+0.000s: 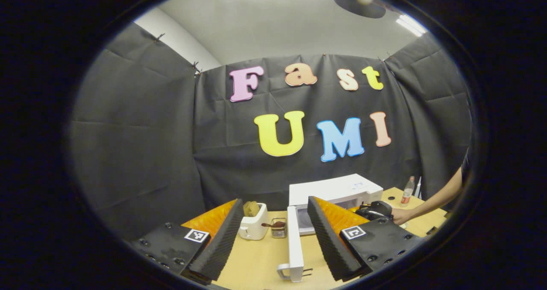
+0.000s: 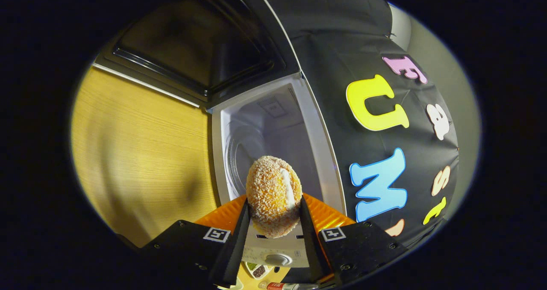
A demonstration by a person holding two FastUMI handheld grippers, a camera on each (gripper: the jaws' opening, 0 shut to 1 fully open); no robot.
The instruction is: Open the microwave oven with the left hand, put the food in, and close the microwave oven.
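Microwave [image 1: 337,190] standing on the wooden table [image 1: 256,260], door [image 1: 295,243] swung wide toward the camera in the left gripper view. Left gripper [image 1: 273,243] hovering in front of the microwave, jaws spread with nothing between them, the door edge seen through the gap. Left of the microwave, a white toaster [image 1: 254,222] and a small glass container [image 1: 278,228]; right of it, a bottle [image 1: 408,191]. Right gripper [image 2: 273,221] at the mouth of the microwave [image 2: 273,127], rolled sideways, jaws pinching a crumb-coated food ball [image 2: 273,196] just before the open cavity. A hand [image 1: 401,215] holding the right gripper [image 1: 376,210] just in front of the microwave.
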